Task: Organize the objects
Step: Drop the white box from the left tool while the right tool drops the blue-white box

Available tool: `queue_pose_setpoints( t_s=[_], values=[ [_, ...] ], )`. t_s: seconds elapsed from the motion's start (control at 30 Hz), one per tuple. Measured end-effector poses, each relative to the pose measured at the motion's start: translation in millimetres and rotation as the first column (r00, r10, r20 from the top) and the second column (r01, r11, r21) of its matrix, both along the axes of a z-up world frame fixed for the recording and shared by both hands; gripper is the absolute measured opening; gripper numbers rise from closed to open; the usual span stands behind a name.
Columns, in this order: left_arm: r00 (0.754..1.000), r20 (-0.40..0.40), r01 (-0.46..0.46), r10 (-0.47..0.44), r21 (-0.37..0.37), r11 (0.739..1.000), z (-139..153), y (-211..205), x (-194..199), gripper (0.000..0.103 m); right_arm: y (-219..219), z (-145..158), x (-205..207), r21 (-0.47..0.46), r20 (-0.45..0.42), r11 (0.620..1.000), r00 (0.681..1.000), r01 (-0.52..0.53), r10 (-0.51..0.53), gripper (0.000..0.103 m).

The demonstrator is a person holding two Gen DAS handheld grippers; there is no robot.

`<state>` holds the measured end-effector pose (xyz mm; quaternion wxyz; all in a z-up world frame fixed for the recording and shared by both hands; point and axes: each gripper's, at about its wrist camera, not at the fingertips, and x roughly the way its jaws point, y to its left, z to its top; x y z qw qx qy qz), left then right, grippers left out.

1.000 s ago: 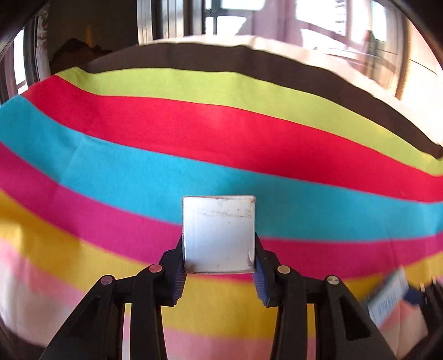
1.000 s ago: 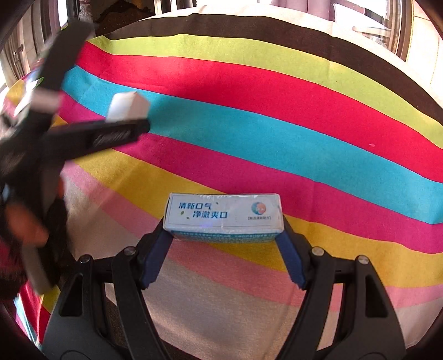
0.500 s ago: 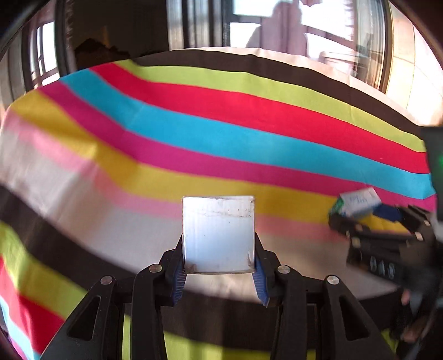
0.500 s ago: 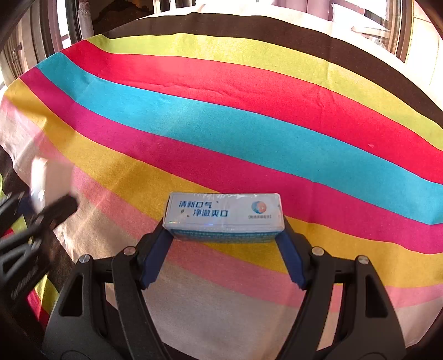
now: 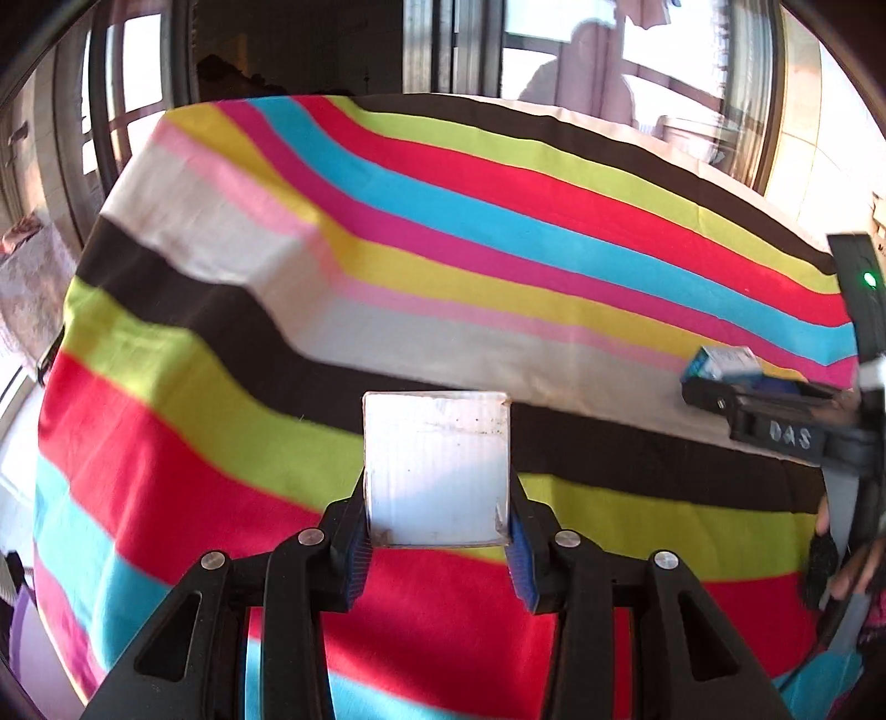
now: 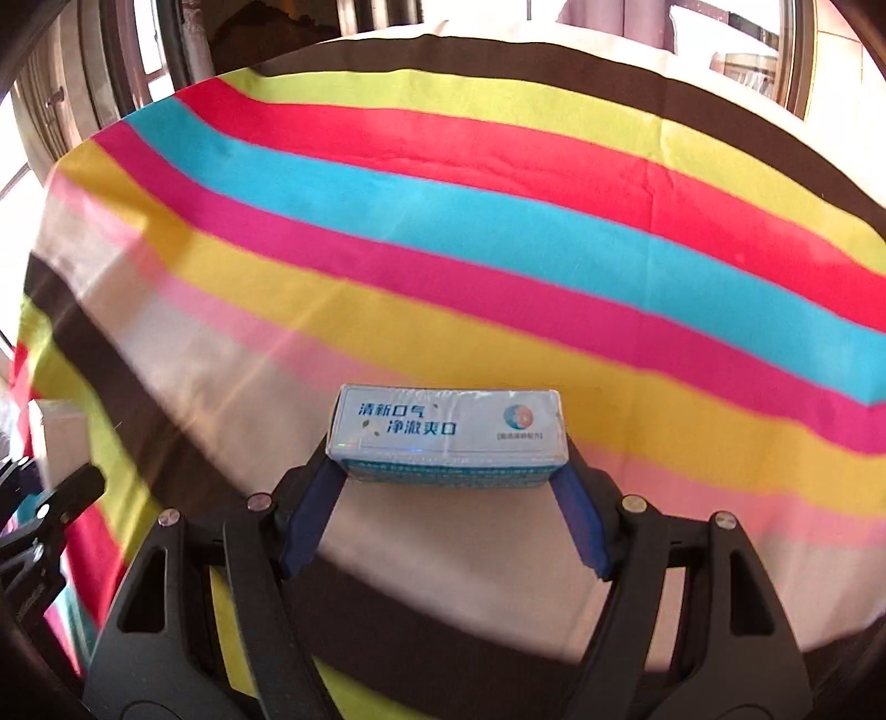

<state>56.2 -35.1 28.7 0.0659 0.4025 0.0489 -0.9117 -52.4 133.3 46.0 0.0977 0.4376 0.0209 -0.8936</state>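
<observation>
A white box (image 5: 436, 471) is clamped between the blue pads of the left gripper (image 5: 437, 540) and is held above the striped cloth (image 5: 498, 232), over its black and lime bands. A pale blue box (image 6: 449, 437) with printed characters is gripped end to end by the right gripper (image 6: 447, 487), its jaws set wider, above the cloth's pale band. Windows (image 5: 559, 50) are seen behind the table.

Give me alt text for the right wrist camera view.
The right gripper holds a pale blue box with Chinese lettering endwise between its blue-padded fingers, above a brightly striped cloth. The left gripper shows at the left edge.
</observation>
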Motion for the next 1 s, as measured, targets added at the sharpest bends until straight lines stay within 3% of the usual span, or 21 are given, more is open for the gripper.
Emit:
queue_pose_setpoints(
  t_s=[0.47, 0.8, 1.0],
  values=[
    [0.999, -0.021, 0.044, -0.045, -0.035, 0.998, 9.4, 14.5, 49.3, 0.042, -39.2, 23.9, 115.1, 0.08, -0.034, 0.993, 0.995, -0.086, 0.089, 0.076],
    [0.999, -0.007, 0.039, -0.039, -0.045, 0.998, 3.0, 10.0, 81.2, 0.042, -35.5, 42.5, 152.6, 0.094, -0.064, 0.992, 0.994, -0.079, 0.086, 0.076],
    [0.999, -0.02, 0.039, -0.04, -0.042, 0.998, 4.3, 3.9, 102.5, 0.042, -55.2, 52.4, 171.7, 0.114, -0.084, 0.985, 0.986, -0.131, 0.141, 0.076]
  ],
)
